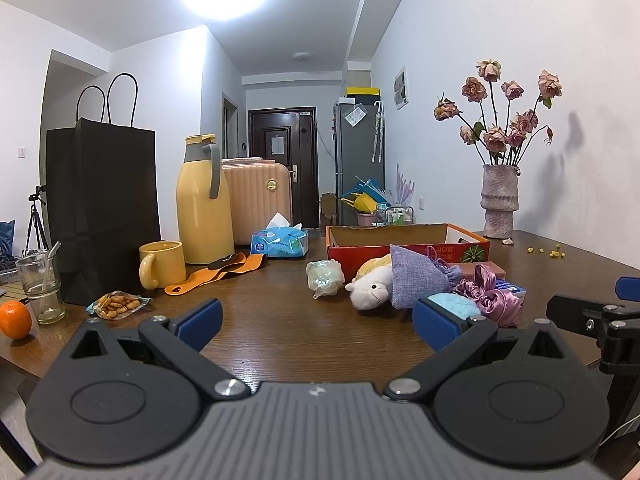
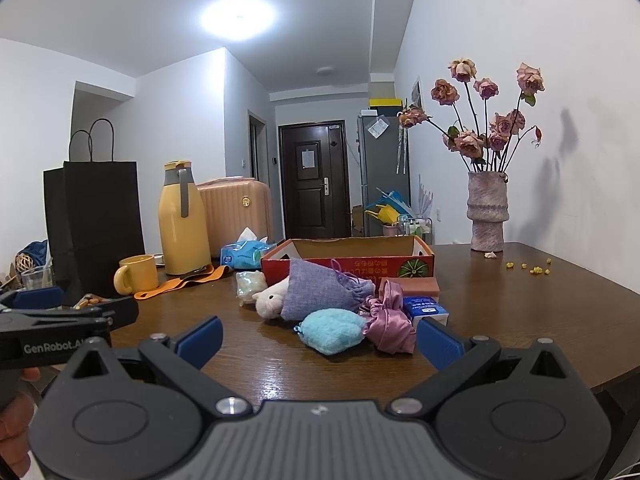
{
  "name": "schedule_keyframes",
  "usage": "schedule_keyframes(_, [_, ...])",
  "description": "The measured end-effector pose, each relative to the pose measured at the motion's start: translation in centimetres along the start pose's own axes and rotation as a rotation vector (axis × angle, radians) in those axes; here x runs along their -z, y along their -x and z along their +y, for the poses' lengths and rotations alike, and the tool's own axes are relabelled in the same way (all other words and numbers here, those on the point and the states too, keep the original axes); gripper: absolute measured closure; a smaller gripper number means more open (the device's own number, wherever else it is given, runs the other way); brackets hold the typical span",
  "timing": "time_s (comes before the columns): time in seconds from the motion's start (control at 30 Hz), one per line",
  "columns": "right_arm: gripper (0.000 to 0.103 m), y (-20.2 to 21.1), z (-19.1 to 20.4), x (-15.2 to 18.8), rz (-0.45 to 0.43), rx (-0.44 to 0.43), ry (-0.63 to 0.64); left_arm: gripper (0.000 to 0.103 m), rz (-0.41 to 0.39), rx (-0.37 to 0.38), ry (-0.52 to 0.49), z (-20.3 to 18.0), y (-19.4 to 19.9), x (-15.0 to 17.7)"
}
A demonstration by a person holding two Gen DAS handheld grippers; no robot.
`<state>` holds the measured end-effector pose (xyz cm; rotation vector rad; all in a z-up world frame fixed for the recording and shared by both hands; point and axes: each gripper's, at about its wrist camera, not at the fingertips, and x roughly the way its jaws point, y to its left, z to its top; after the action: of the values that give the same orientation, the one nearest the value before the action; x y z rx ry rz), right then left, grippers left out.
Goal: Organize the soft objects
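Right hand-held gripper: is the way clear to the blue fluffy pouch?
Probably yes. The right hand-held gripper is open, the blue pouch lies just ahead between its fingers, and nothing covers it.

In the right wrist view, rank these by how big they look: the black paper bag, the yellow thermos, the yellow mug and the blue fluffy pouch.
1. black paper bag
2. yellow thermos
3. blue fluffy pouch and yellow mug look about alike; the pouch lies nearer the camera, so I won't rank them.

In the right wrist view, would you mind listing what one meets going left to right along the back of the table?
Black paper bag → yellow mug → yellow thermos jug → blue tissue pack → red cardboard box → vase of dried roses.
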<state>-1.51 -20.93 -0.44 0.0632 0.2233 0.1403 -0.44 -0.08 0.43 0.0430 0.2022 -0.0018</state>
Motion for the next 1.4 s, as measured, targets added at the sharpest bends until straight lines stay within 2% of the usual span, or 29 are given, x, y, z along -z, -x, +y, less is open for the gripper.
schedule_keyframes(1.4, [0.000,0.09,-0.45,0.21,-0.011,0.002,0.001,0.000,0.009,0.000,-0.022,-0.27,-0.35,0.45])
